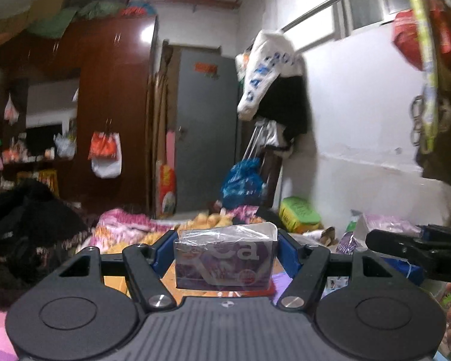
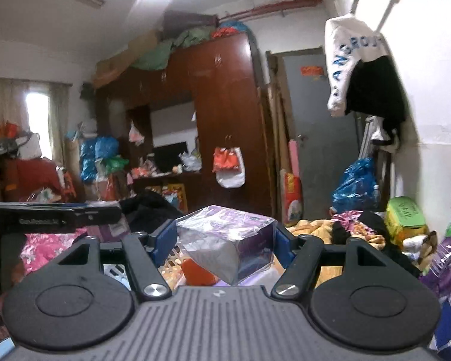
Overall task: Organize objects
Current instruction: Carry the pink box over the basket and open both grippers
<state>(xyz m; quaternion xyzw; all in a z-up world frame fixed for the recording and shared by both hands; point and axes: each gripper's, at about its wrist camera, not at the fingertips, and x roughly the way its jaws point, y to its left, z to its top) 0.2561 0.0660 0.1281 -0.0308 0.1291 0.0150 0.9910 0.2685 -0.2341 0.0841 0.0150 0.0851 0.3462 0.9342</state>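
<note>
My left gripper (image 1: 225, 249) is shut on a purple pack wrapped in clear plastic (image 1: 225, 261), held upright above the bed, with white letters on its face. My right gripper (image 2: 225, 242) is shut on a second purple plastic-wrapped pack (image 2: 228, 240), held tilted with a corner pointing down. The right gripper's black body shows at the right edge of the left wrist view (image 1: 418, 249). The left gripper's body shows at the left of the right wrist view (image 2: 51, 216). An orange object (image 2: 197, 272) lies below the right pack.
A bed covered in pink floral bedding (image 1: 120, 225) and black clothing (image 1: 24, 210) lies below. A green-lidded box (image 1: 299, 213) and purple packs (image 2: 448, 270) sit by the white wall. A brown wardrobe (image 2: 225, 120), grey door (image 1: 207, 126) and hanging clothes (image 1: 270, 69) stand behind.
</note>
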